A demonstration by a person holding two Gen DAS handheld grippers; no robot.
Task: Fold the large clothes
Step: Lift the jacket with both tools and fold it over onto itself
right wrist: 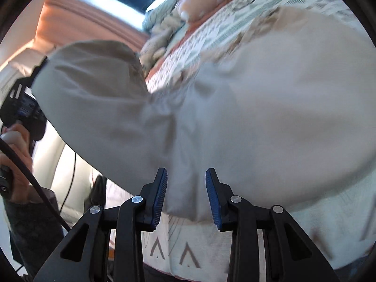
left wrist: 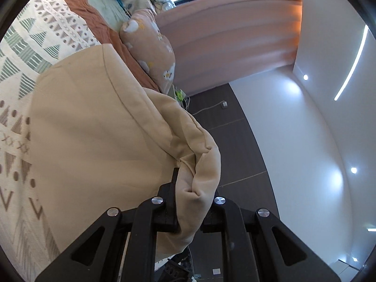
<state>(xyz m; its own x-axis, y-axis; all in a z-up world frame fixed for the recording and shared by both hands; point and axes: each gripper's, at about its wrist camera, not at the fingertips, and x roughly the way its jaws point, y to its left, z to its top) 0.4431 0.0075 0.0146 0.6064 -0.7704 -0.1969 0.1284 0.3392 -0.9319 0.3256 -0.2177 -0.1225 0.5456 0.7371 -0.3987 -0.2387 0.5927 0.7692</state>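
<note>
Left gripper (left wrist: 188, 188), bottom centre of the left wrist view: clamped on a bunched fold of a cream garment (left wrist: 94, 129), with only the left black finger (left wrist: 174, 183) showing and the right one buried under cloth. Above and left of the clamp, spread across the middle and lower left of that frame: the garment's broad flat panel, with a stitched seam curving from upper centre down toward the held fold. Beneath it, along the left edge: a patterned bedspread (left wrist: 28, 47) with green and brown triangles. Farther up, a rust-coloured blanket (left wrist: 98, 25), then a peach pillow with small animal prints (left wrist: 152, 49) at upper centre. Behind the pillow, a peach curtain (left wrist: 223, 35); to the right, dark floor tiles (left wrist: 235, 145) and a white wall (left wrist: 305, 129) with bright spotlights.

Right gripper (right wrist: 186, 197), bottom centre of the right wrist view: parted, blue ribbed pads (right wrist: 161, 195) facing each other with the garment's lower edge hanging between them, not pinched. Filling the middle and right of that frame, blurred: the same pale garment (right wrist: 258, 117), looking greyer here. At upper left, one part of it lifted off the bed, its end at the other tool at the left edge, gripped in the person's hand (right wrist: 16, 145) with a black cable running down. Below the pads, the bedspread's brown chevrons (right wrist: 174, 251).
</note>
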